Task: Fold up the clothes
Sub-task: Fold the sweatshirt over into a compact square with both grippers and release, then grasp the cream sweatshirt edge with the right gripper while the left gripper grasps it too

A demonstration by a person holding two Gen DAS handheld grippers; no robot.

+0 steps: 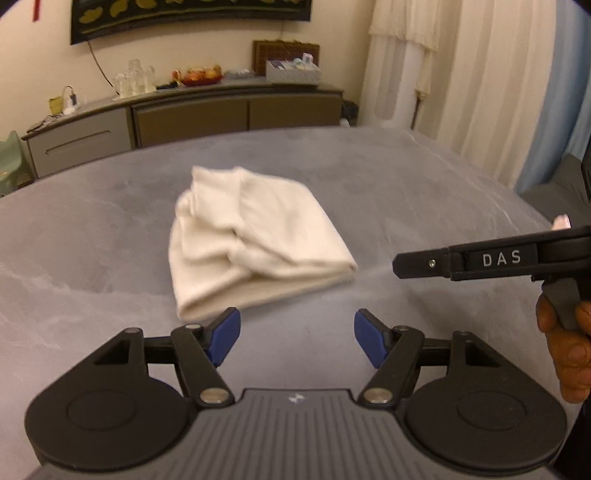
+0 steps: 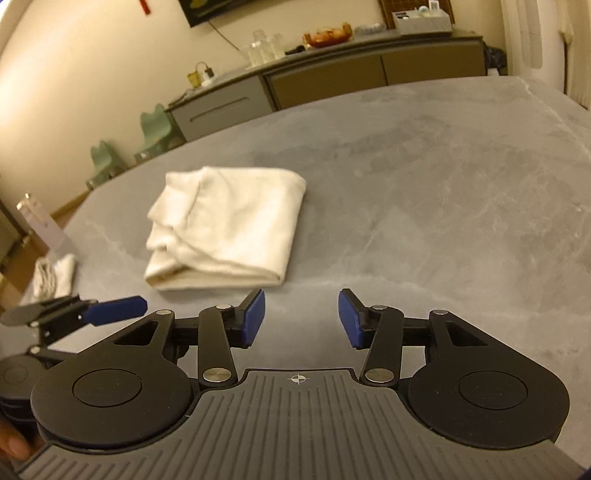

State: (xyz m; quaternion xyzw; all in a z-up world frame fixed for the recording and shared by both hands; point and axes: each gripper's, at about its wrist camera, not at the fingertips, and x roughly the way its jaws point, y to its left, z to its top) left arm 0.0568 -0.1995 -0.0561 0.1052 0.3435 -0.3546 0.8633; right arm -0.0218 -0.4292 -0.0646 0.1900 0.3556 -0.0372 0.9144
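The cream garment lies folded into a compact stack of layers on the grey worktop. Left claw and right claw are both released and empty, positioned just short of the stack's near edge, touching nothing, leaving the fold undisturbed.

Warm yellowish indoor light. Grey marbled tabletop in foreground. Behind it, long low grey-brown sideboard against cream plaster wall, carrying clear glassware and a red fruit bowl. Dark framed picture above. Pale curtains right (folds blurred). Two mint-green plastic chairs.
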